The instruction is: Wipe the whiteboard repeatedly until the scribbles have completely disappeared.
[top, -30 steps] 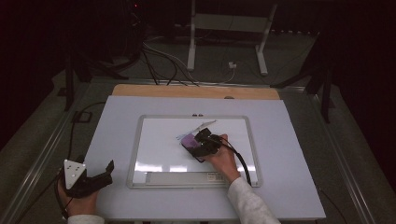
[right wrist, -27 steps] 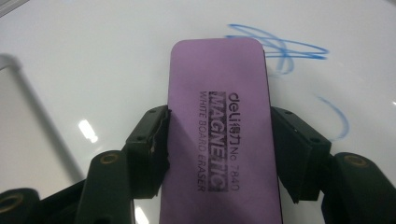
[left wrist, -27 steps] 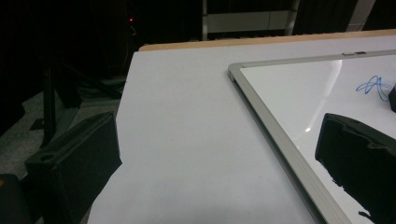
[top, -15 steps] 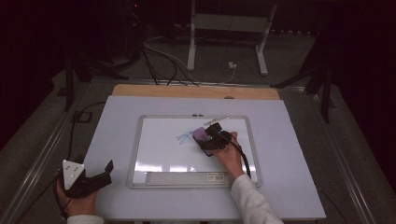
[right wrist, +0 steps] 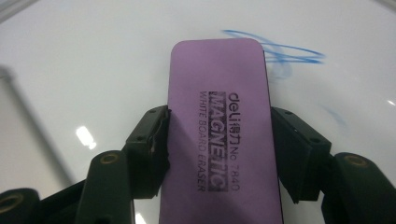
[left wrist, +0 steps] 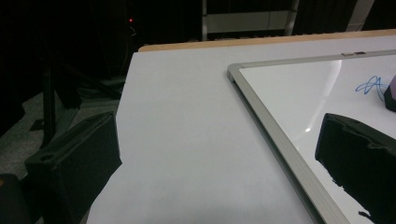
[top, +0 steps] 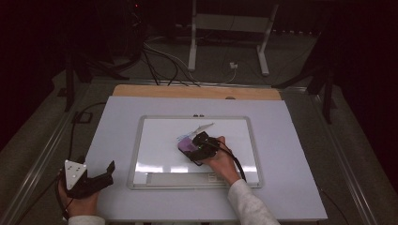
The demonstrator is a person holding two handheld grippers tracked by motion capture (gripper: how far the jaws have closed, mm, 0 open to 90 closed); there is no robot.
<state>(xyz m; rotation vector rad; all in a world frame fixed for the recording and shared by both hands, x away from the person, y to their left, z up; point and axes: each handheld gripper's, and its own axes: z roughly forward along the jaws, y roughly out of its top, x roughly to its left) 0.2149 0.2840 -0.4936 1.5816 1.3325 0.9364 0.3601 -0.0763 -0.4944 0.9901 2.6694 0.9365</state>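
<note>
Shifted since a second ago: right gripper [top: 196,146] and its purple whiteboard eraser [top: 187,145], carried across the whiteboard [top: 155,140] toward its far side and then back to nearly the earlier spot; left gripper [top: 109,169] unmoved. Clamped on the eraser's long sides in the right gripper view, both jaws pressing [right wrist: 217,154], printed face up with "MAGNETIC WHITE BOARD ERASER" legible. Lying flat on the board near its middle, far end touching a blue marker scribble [right wrist: 280,51], with a fainter blue smear just beside it. Seen from above, right hand [top: 220,159] resting over the board, scribble [top: 185,137] just beyond the eraser. Held low at the near left corner of the white table [top: 291,140], off the board, left gripper with jaws spread apart and nothing between them [left wrist: 219,154]. Framed edge of the board running between those jaws in the left gripper view.
</note>
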